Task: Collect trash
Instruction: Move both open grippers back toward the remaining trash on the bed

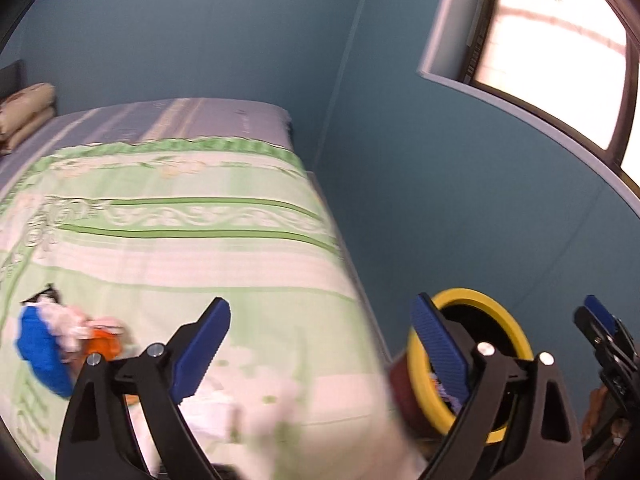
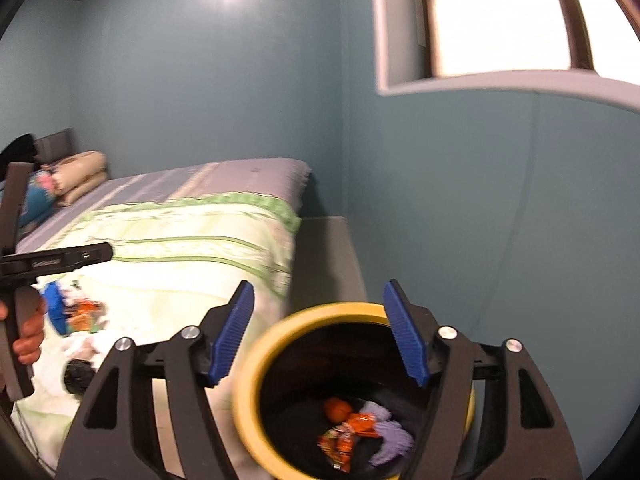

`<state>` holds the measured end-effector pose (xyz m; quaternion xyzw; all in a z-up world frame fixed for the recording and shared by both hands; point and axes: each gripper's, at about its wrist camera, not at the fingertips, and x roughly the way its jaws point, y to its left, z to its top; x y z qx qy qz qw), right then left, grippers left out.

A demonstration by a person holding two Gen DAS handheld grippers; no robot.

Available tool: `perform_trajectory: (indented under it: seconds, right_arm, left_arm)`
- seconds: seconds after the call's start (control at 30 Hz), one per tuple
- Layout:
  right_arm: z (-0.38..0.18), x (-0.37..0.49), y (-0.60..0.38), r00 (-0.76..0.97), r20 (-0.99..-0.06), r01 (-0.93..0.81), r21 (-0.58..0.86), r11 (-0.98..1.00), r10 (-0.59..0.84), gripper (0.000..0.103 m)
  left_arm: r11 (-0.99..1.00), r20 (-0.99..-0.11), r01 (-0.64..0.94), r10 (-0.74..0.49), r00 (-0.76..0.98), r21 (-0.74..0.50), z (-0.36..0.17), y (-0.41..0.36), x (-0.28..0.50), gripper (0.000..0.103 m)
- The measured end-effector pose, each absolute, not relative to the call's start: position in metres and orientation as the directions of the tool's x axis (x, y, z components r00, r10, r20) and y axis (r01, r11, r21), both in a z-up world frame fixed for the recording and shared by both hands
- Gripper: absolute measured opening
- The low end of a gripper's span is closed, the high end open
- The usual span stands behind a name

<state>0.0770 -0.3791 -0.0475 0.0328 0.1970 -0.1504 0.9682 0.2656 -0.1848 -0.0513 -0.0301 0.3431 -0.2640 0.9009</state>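
Left wrist view, lower left: wrappers (image 1: pixel 60 340) on the bed (image 1: pixel 200 240) look light, crinkly; I'd pinch any edge; left gripper (image 1: pixel 320 340) and right gripper (image 2: pixel 320 332) released, empty.

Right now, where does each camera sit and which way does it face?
Left wrist: on the left gripper, facing along the bed toward the corner; the right gripper shows at right.
Right wrist: on the right gripper, open above the yellow-rimmed bin; a hand holds the left gripper's handle.
Shared: bed, bin, window, wrapper pile.
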Motion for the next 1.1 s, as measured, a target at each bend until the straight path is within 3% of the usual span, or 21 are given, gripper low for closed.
perform_trajectory:
  seconds: [0.33, 0.67, 1.1]
  right_arm:
    - [-0.038, 0.100, -0.283, 0.926, -0.376, 0.008, -0.011, 1.000, -0.012, 0.073]
    - [-0.075, 0.125, -0.193, 0.854, -0.474, -0.248, -0.006, 0.969, 0.215, 0.075]
    - [-0.135, 0.148, -0.126, 0.745, -0.617, -0.376, -0.073, 0.924, 0.254, 0.075]
  left_arm:
    - [0.938, -0.598, 0.298, -0.343, 0.725, -0.176, -0.049, -0.073, 0.268, 0.092]
    - [0.972, -0.641, 0.149, -0.232, 0.731, -0.182, -0.081, 0.009, 0.270, 0.092]
    - [0.976, -0.711, 0.034, -0.179, 0.680, -0.214, -0.144, 0.054, 0.277, 0.092]
